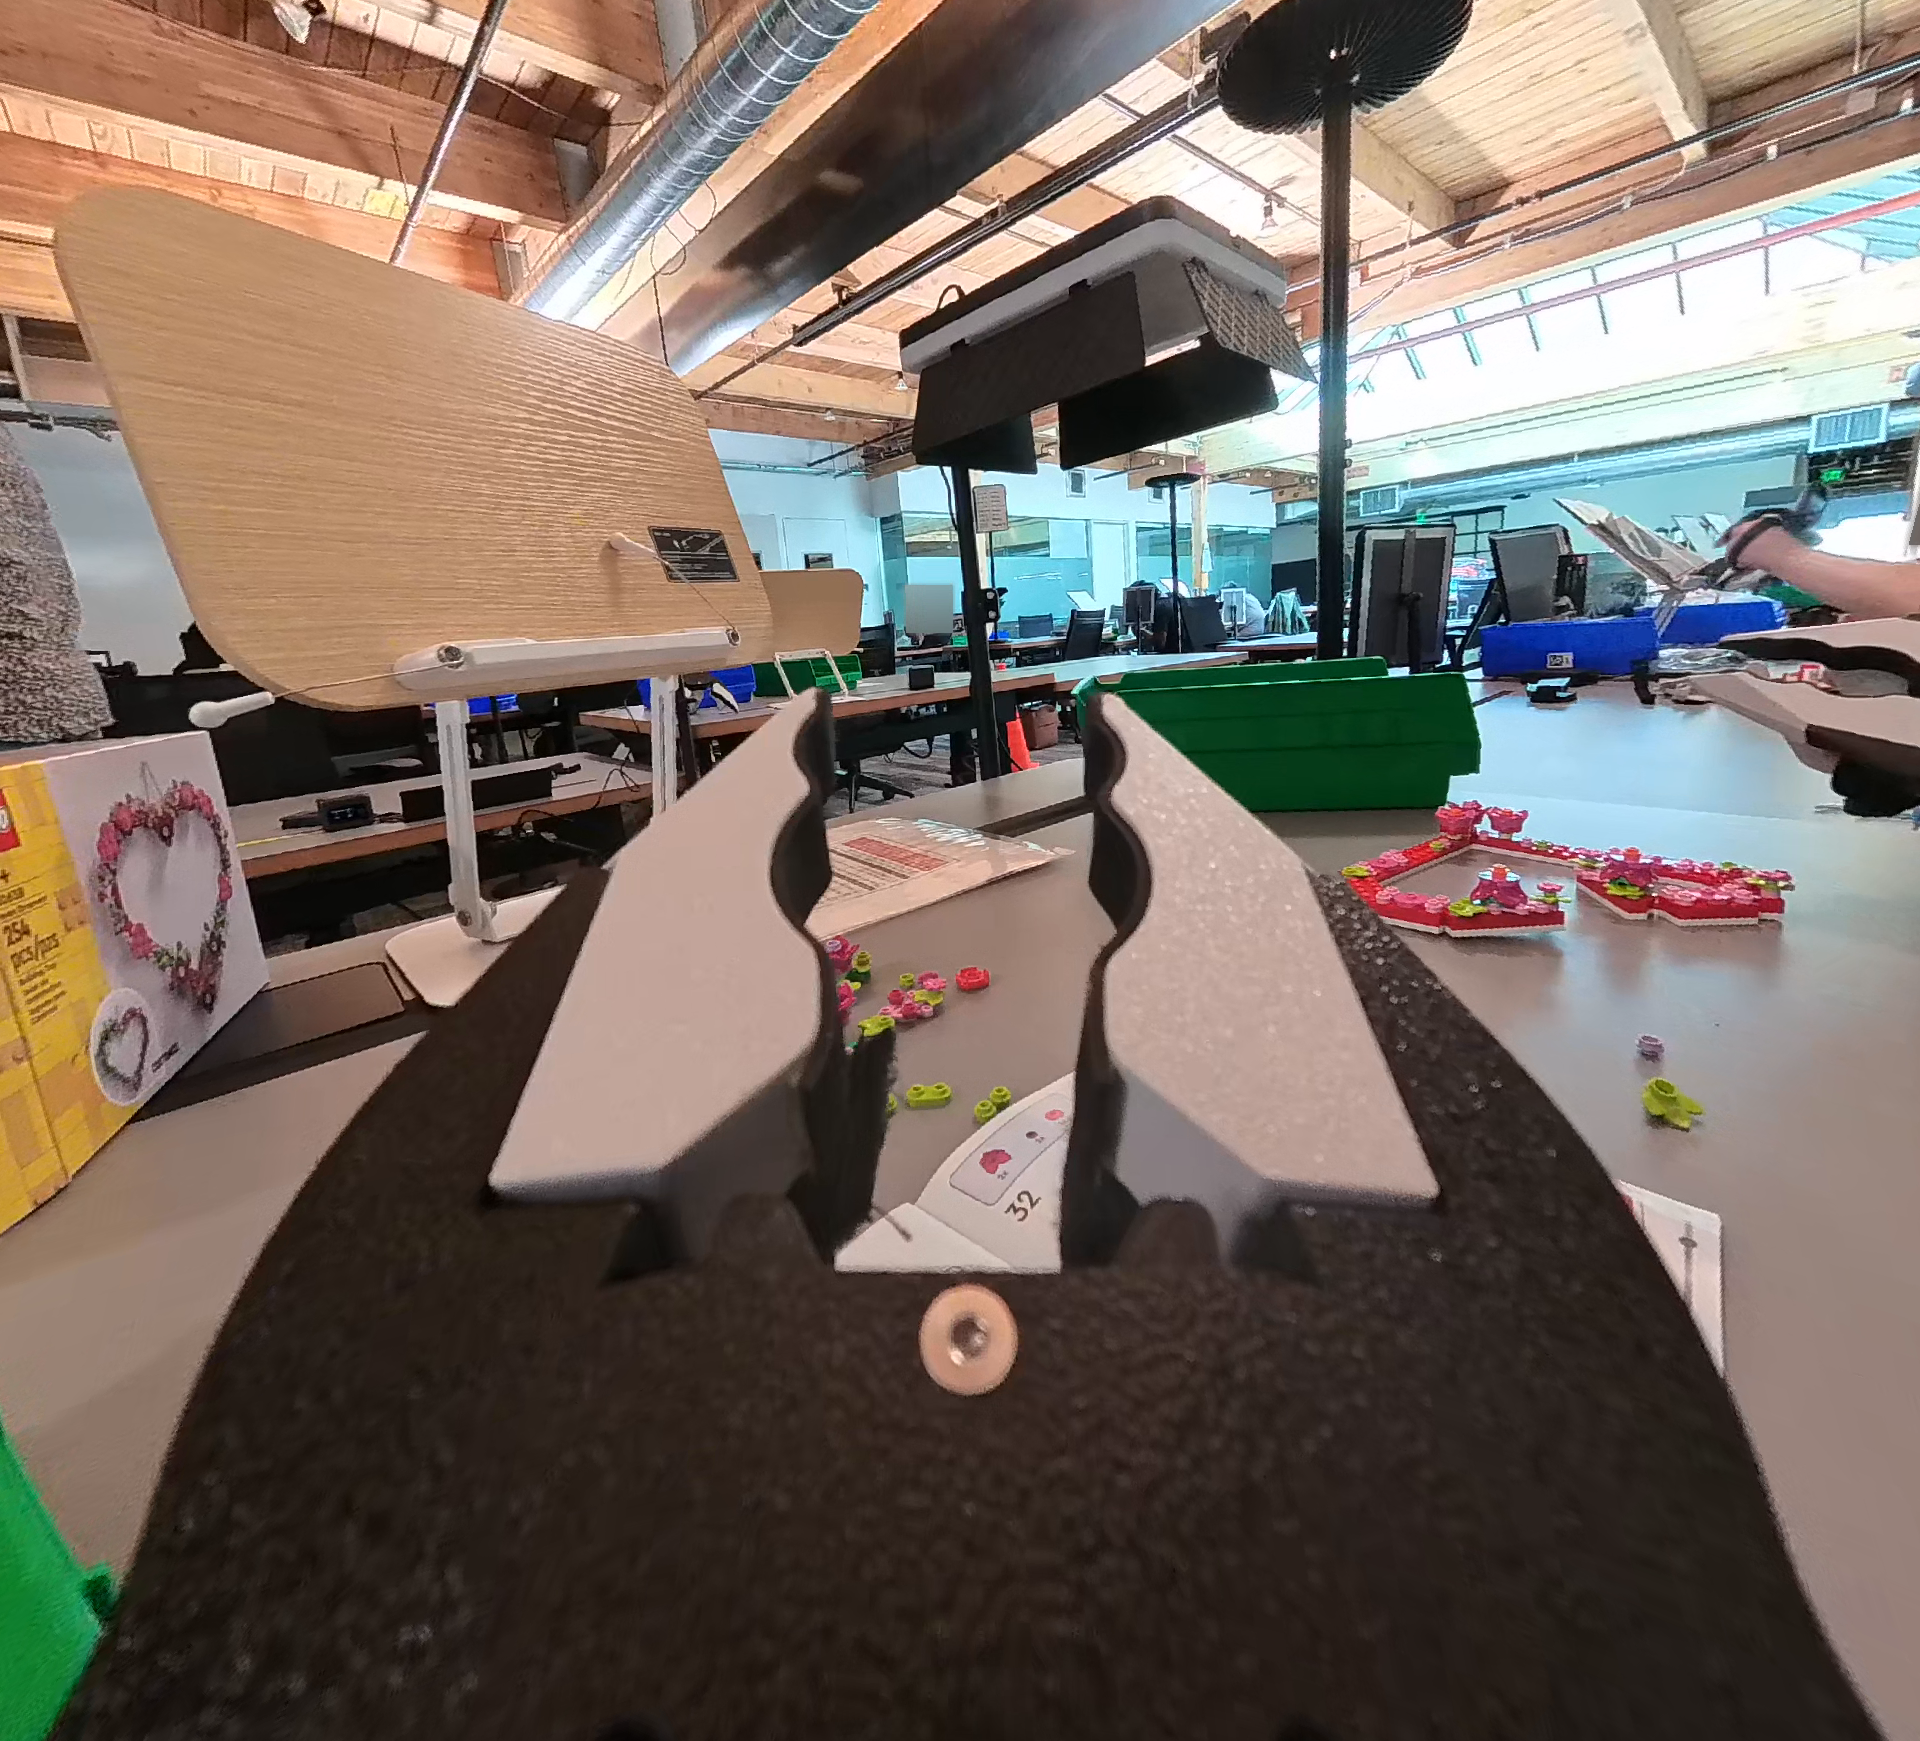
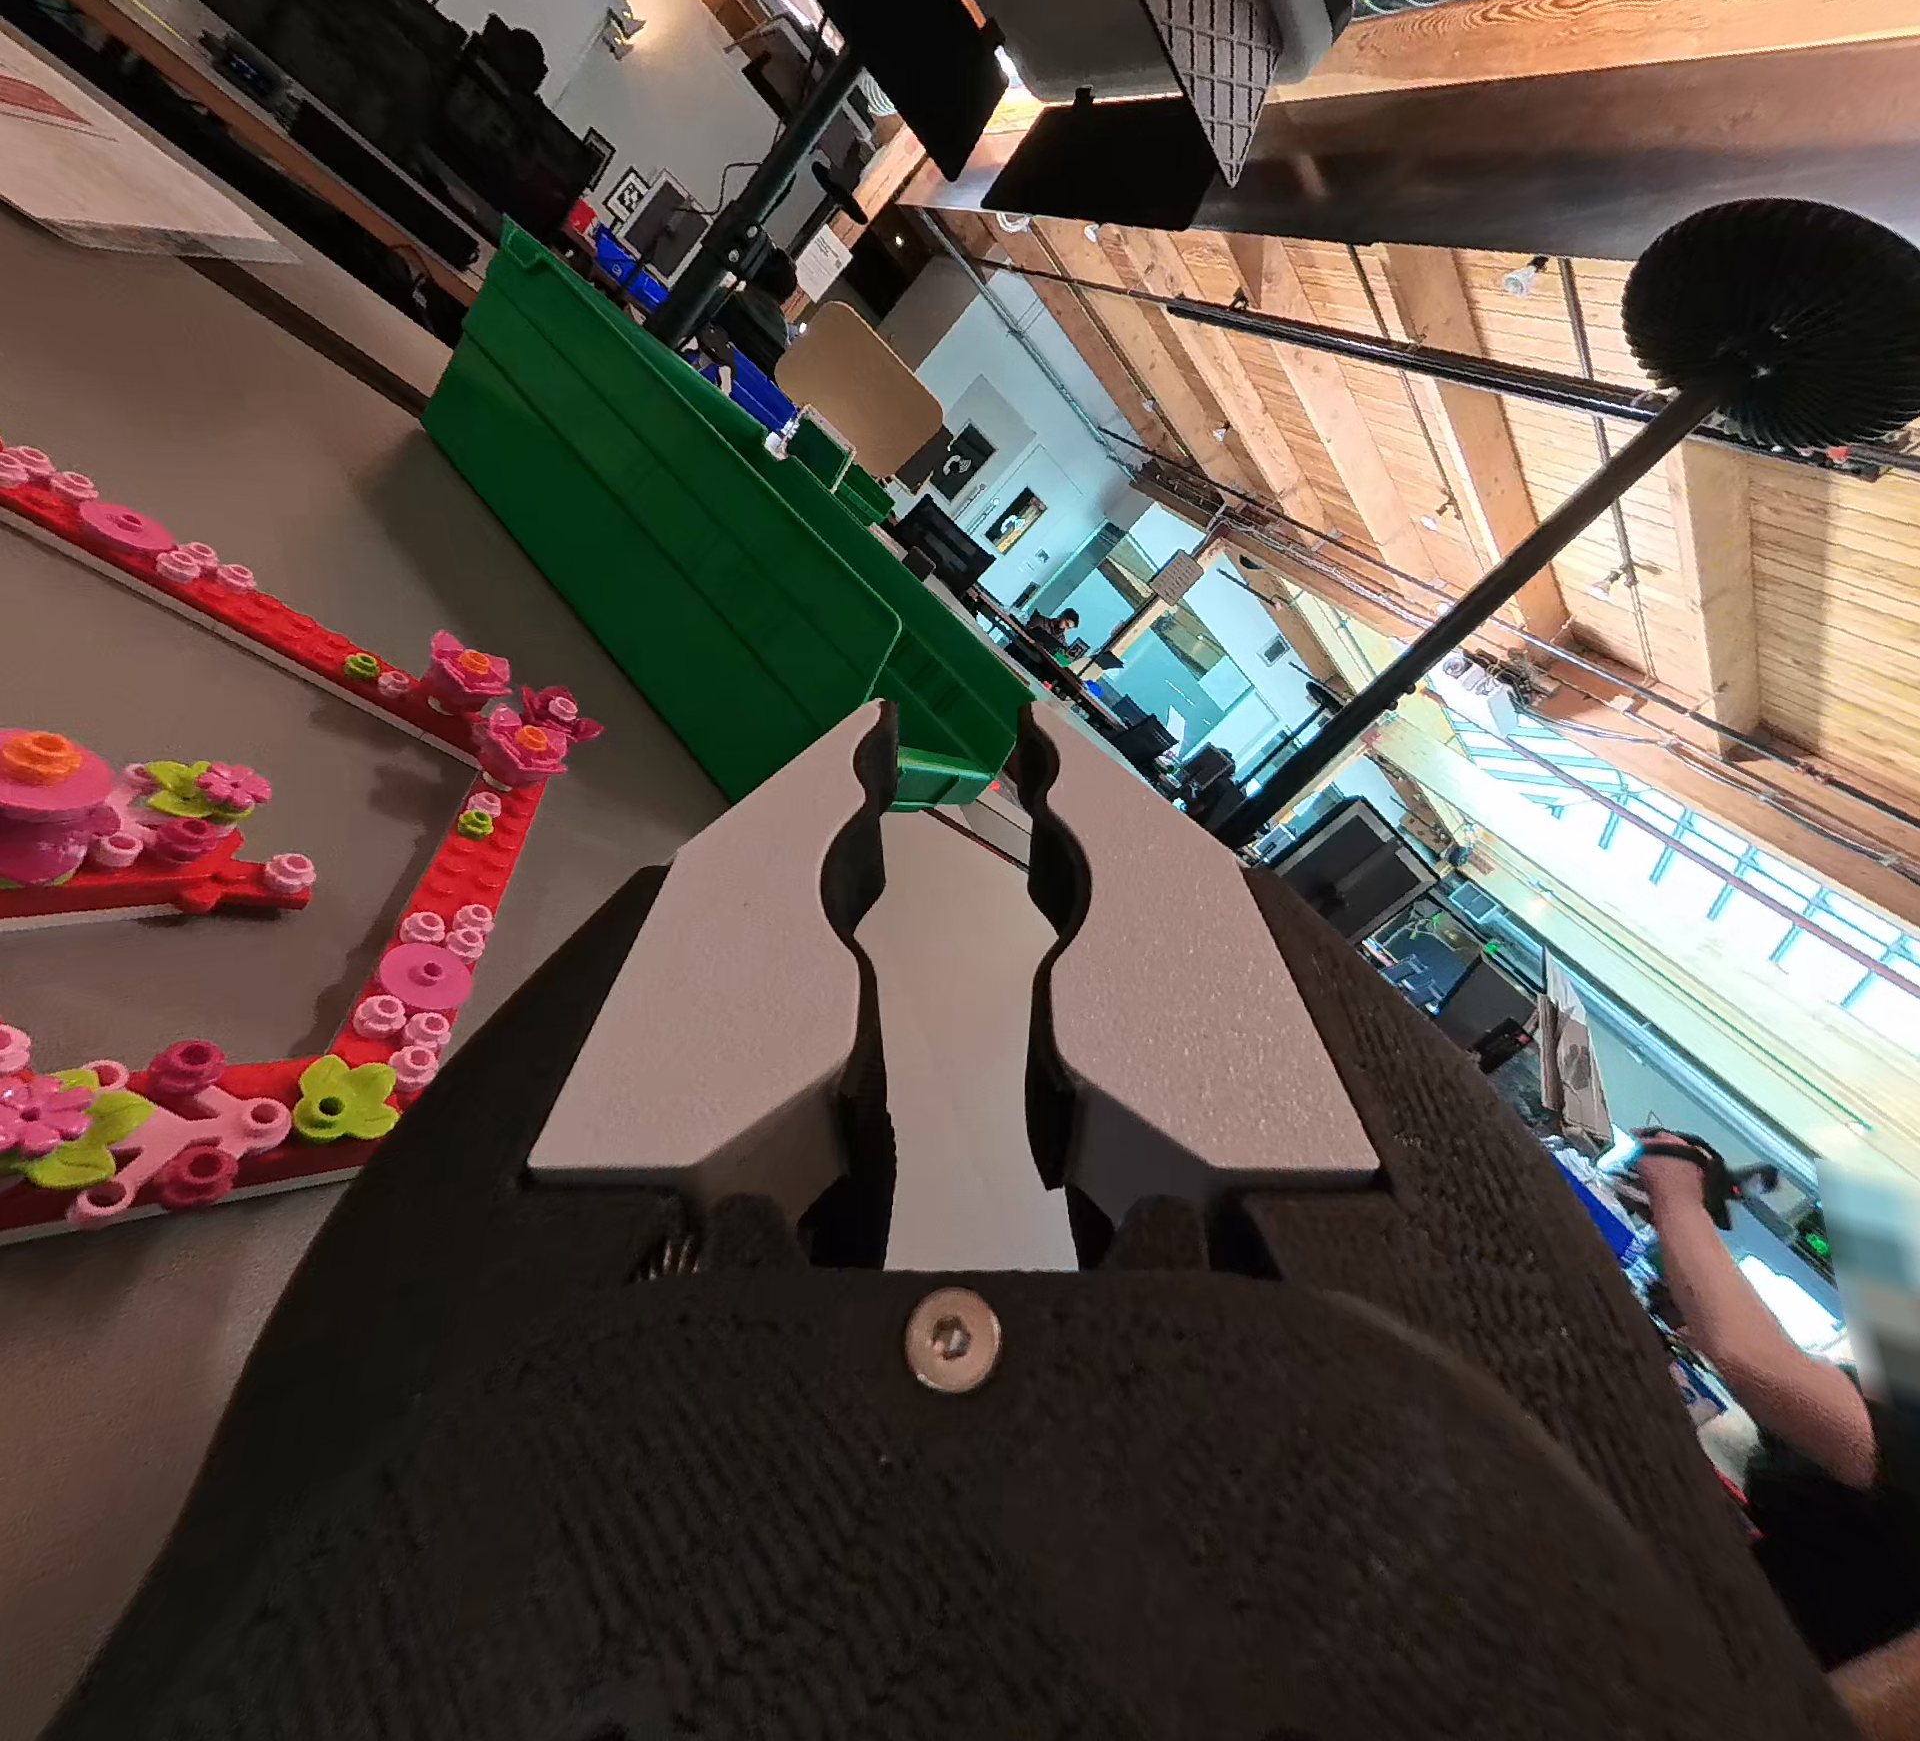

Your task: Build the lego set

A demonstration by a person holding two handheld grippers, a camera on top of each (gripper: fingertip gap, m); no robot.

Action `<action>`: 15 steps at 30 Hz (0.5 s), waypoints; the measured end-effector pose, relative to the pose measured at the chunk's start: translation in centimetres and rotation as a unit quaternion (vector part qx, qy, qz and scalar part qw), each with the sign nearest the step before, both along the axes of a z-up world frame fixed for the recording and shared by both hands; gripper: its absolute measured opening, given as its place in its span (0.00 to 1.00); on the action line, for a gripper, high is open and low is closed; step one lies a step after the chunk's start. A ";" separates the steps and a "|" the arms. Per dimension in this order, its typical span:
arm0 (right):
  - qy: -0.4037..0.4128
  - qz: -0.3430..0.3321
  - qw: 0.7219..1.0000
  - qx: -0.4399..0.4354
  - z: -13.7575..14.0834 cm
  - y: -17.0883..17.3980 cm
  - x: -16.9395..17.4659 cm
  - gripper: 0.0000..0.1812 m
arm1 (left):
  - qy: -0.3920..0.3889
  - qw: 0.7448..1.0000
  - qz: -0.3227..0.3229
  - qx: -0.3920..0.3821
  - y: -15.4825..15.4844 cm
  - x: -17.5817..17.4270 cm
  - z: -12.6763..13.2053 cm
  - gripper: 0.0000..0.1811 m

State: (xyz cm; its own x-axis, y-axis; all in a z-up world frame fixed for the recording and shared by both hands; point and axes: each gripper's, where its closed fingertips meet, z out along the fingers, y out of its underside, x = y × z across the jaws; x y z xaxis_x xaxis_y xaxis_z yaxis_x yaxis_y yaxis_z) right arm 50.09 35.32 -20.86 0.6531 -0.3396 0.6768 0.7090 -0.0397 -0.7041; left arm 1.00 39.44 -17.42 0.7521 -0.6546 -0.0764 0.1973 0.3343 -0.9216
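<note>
A red heart-shaped Lego frame (image 1: 1558, 891) with pink flowers lies on the grey table, right of my left gripper (image 1: 961, 725). That gripper is open and empty, held above loose pink and lime pieces (image 1: 914, 1005) and an open instruction booklet (image 1: 997, 1172). In the right wrist view the frame (image 2: 457, 912) is at the left, tilted in the picture. My right gripper (image 2: 956, 730) is open and empty, beside the frame's corner, pointing toward a green bin (image 2: 675, 528). The right gripper (image 1: 1849, 704) also shows at the right edge of the left wrist view.
The set's box (image 1: 114, 943) stands at the left. A wooden book stand (image 1: 416, 465) rises behind the pieces. A plastic bag (image 1: 925, 860) lies near the green bin (image 1: 1288, 735). A lime piece (image 1: 1671, 1101) and a small pink piece (image 1: 1650, 1045) lie apart at the right. A person's arm (image 2: 1756, 1328) shows far right. The gap from one gripper's tips to the other's is roughly 50 centimeters.
</note>
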 end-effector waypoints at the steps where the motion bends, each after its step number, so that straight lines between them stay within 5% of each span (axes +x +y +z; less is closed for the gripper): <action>1: 0.001 0.000 1.000 0.001 0.0 0.0 0.0 0.12 | 0.000 1.000 0.000 0.000 0.0 0.0 0.0 0.25; 8: 0.021 0.001 1.000 0.003 0.0 0.0 0.3 0.12 | 0.001 1.000 -0.003 -0.002 0.0 0.1 -0.1 0.25; 11: 0.102 0.027 0.993 -0.050 -0.7 0.5 -0.1 0.10 | 0.003 1.000 -0.002 -0.003 0.0 0.2 -0.2 0.25; 13: 0.243 0.076 0.954 -0.157 -2.4 1.1 -2.1 0.11 | 0.003 1.000 -0.001 -0.004 0.1 0.2 -0.3 0.25; 15: 0.393 0.123 0.869 -0.274 -4.2 1.0 -5.1 0.20 | 0.004 1.000 -0.001 -0.002 0.0 0.3 -0.2 0.25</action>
State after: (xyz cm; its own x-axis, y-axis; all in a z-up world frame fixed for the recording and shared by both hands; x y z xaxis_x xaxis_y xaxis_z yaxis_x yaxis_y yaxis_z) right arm 44.96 36.35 -25.08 0.9941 0.1086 0.0059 0.0530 -0.4365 -0.8981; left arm 1.27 39.45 -17.66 0.7504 -0.6563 -0.0788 0.1911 0.3295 -0.9246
